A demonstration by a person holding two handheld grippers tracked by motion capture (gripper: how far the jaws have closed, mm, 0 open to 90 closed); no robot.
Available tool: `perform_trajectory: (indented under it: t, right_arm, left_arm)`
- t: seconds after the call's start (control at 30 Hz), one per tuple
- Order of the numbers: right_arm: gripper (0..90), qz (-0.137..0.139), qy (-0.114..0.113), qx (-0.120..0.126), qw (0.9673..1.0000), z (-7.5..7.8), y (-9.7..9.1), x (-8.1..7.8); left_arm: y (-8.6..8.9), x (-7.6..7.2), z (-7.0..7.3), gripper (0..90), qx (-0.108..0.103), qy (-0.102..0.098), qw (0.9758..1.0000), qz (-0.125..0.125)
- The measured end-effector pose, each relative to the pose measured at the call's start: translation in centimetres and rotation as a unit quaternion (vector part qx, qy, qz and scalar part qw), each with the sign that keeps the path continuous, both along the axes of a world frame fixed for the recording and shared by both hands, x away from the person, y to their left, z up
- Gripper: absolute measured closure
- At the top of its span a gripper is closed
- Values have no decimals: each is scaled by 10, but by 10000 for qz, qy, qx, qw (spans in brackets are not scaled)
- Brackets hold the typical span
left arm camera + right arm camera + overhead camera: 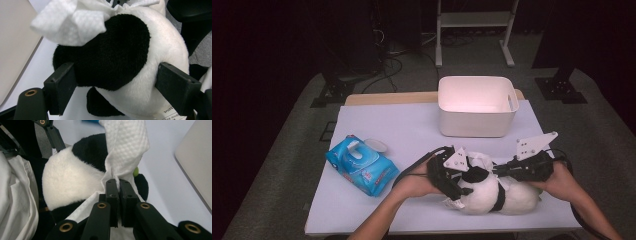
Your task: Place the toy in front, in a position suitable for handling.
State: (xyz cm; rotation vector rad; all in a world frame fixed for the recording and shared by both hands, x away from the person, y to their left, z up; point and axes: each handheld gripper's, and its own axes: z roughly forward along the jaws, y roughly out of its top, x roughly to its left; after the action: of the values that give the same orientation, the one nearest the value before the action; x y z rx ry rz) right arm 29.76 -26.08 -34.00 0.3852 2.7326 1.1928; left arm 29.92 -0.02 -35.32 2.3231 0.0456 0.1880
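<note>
Down at the near edge of the table [377, 120], both forearms come in from the bottom and meet over a black-and-white plush panda [492, 192], which lies on the pale cover just in front of the person. The left hand [414, 184] holds the left gripper [462, 182] level against the toy's left end; its jaws stand wide and press into the plush on either side, clamping it. The right hand [562, 181] angles the right gripper [497, 170] inward from the right, jaws pinched tight on a white wet wipe [479, 162] that lies against the panda.

From above, a white tub [477, 106] sits at the far side and a blue wipes pack [359, 165] lies well to the left. Close up, the left gripper view gives the panda's black patch [117, 50] between its pads, with the wipe bunched above. Smallest of all, the right gripper view shows the wipe's embossed weave and a green dot [135, 172] beside it.
</note>
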Motion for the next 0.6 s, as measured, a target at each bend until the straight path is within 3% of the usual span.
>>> perform_trajectory:
  t: [0.1,0.3,0.53,0.6]
  right_arm:
    - [859,23,-88,-76,9999,1,7,2]
    - [861,-32,30,21,10000,0,6,13]
    - [862,-107,-5,-18,9999,1,1,8]
    - [862,-37,31,75,10000,3,3,6]
  left_arm:
    - [1,0,1,183,52,-17,10000,9]
    - [2,1,1,184,2,21,10000,26]
    - [2,0,1,186,25,-2,10000,-12]
    - [-1,0,2,185,33,-23,10000,-7]
